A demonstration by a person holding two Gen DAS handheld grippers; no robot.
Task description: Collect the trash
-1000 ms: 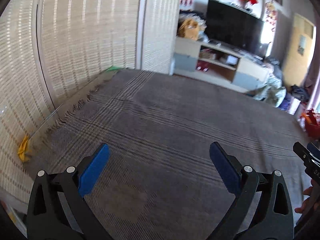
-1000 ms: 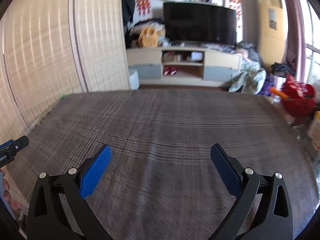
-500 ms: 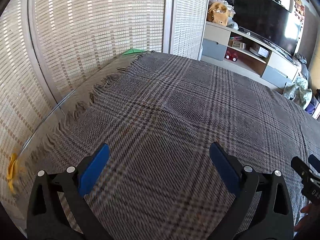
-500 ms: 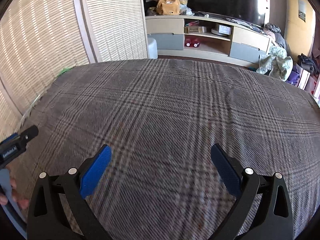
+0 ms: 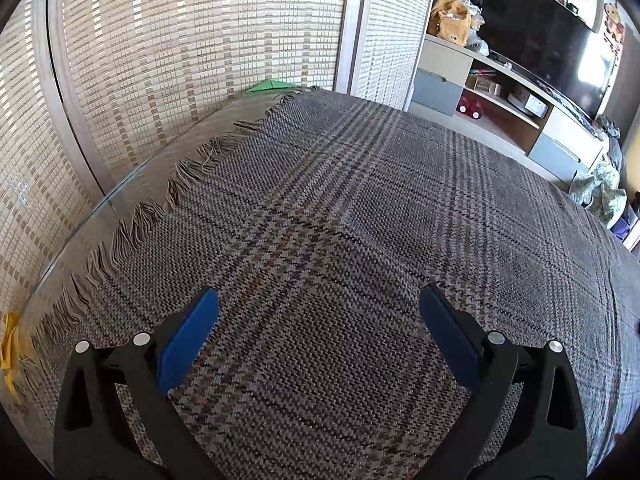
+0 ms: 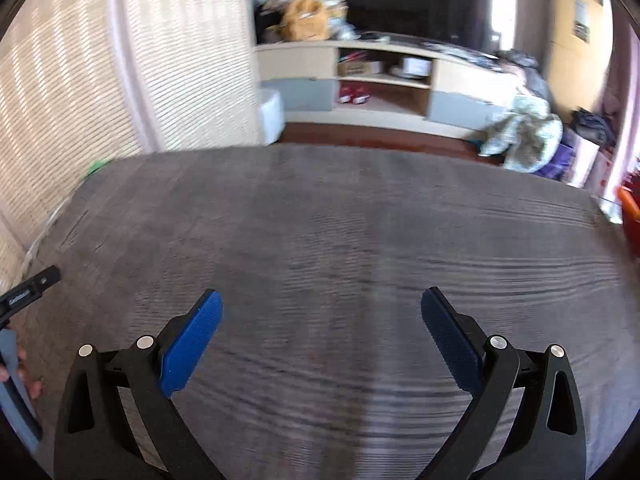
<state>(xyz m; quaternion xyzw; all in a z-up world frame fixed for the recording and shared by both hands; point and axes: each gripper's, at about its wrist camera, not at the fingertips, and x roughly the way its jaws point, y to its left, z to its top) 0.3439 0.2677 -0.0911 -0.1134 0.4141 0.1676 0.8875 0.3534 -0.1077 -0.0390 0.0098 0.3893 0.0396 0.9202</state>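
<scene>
Left wrist view shows my left gripper (image 5: 318, 312) spread wide and empty, hovering low over the woven plaid blanket (image 5: 360, 208), I judge so as to scan for trash. Ahead and to its left, past the frayed fringe (image 5: 132, 224), a flat green paper scrap (image 5: 267, 85) lies by the slatted blind (image 5: 180, 48); a crumpled yellow scrap (image 5: 8, 344) sits at its near left. My right gripper (image 6: 321, 312) is equally wide and empty; its view is blurred.

Grey-brown plaid cloth (image 5: 360, 208), beige woven screens (image 5: 180, 40); green scrap (image 5: 267, 86), yellow scrap (image 5: 9, 344), possibly paper
</scene>
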